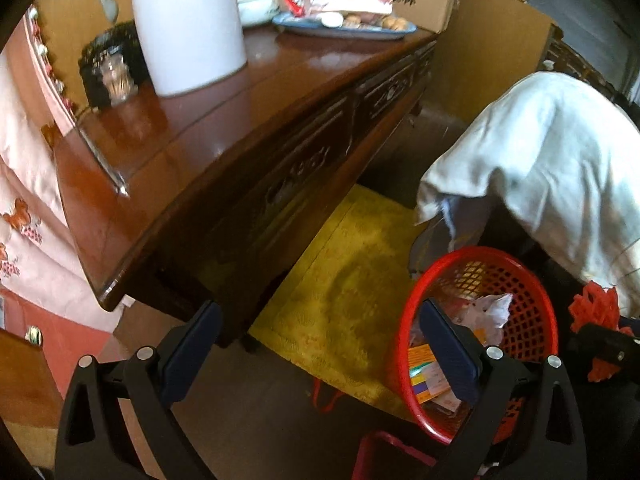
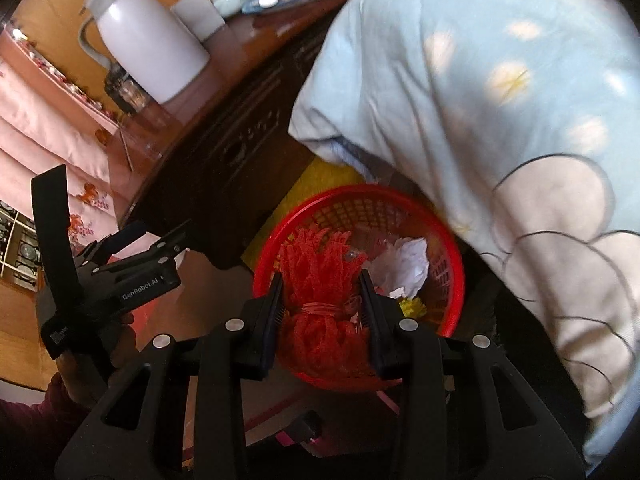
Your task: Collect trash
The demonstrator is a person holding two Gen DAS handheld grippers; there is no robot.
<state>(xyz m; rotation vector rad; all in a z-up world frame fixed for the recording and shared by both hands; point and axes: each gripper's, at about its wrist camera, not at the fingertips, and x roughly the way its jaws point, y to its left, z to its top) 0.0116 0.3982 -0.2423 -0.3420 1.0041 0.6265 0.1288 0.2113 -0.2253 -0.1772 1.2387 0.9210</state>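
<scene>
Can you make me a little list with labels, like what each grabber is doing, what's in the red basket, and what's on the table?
right gripper: shut on a red mesh bundle, above the basket
left gripper: open, holding nothing
red basket: on the floor, holds crumpled paper and small cartons
table: white thermos jug, snack plate
beside basket: pale blue cloth

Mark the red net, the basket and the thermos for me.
Red net (image 2: 320, 280): right wrist view, on the bunched mesh above its tie.
Basket (image 2: 452, 256): right wrist view, on its right rim.
Thermos (image 1: 188, 28): left wrist view, on the white body.
</scene>
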